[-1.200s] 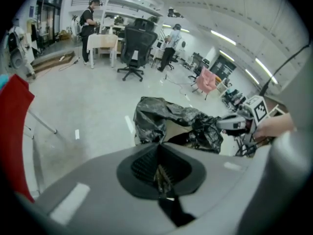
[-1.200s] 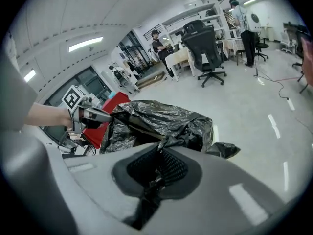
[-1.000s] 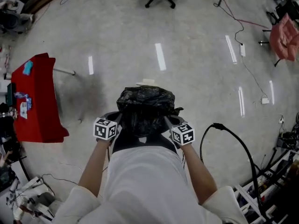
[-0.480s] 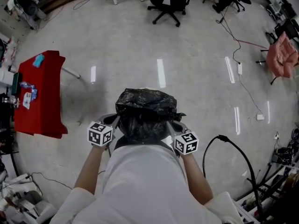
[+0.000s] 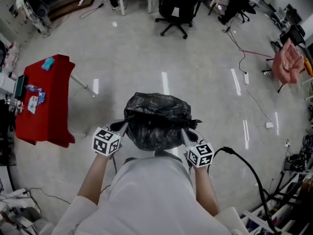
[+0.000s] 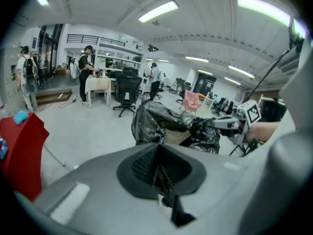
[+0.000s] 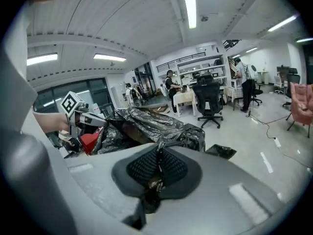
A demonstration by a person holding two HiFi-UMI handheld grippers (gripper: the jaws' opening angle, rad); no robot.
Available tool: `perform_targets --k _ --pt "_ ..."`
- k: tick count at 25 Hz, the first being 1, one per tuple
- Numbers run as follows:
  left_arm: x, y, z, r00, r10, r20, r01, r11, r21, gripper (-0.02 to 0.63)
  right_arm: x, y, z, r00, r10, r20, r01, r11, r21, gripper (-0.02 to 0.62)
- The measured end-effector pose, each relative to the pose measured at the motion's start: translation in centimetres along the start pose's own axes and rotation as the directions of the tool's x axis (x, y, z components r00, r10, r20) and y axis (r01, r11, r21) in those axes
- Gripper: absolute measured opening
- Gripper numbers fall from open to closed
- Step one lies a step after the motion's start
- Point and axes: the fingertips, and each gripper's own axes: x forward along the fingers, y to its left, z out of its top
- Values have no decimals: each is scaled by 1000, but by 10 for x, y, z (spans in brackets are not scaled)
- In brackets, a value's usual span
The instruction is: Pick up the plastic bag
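Both tongs stay clenched on the rim of the black plastic bag (image 5: pixel 156 121) — left tongs (image 5: pixel 123 126) on one side, right tongs (image 5: pixel 186 132) on the other — exactly as a second ago. Only the surroundings have shifted: the red worktop (image 5: pixel 41 102) and the office chair (image 5: pixel 178 6) have slid in the head view, so the person seems to be moving with the load. The pick-up looks done. Crinkled and glossy, the bag hangs bulging before the person's waist, apparently off the floor (image 5: pixel 122 53).
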Motion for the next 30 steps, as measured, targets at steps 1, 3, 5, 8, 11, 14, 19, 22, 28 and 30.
perform_targets --k 1,3,5,8,11,14,19,22,28,30 --pt "-11 -1 -1 1000 -6 8 6 1000 12 7 -5 10 1 1000 -12 14 12 1000 6 2" --pt "-33 -2 -4 1000 -18 21 17 999 37 7 -14 30 1 998 -34 43 33 999 21 2" --pt "-56 -1 -13 999 -29 25 27 998 65 6 -22 50 -2 996 -50 68 48 998 33 2" --pt "-91 0 -36 999 -39 21 36 994 98 8 -34 78 -13 994 -75 81 73 997 31 2" --pt "-117 3 -58 999 -44 23 41 993 113 8 -46 105 -21 992 -92 85 93 996 -10 2" --pt "-136 0 -83 998 -56 15 54 991 120 6 -56 131 -36 991 -107 76 111 993 -49 2" --pt "-160 -11 -106 997 -73 6 71 986 153 6 -71 164 -54 988 -141 58 146 986 -86 2" --pt "-169 -19 -116 997 -79 4 77 983 164 7 -84 180 -62 988 -147 41 150 984 -98 2" --pt "-171 -48 -123 996 -86 5 84 983 165 6 -115 186 -78 991 -131 8 131 987 -95 2" --pt "-165 -62 -124 996 -92 1 90 982 166 7 -128 183 -82 993 -119 11 119 989 -85 2"
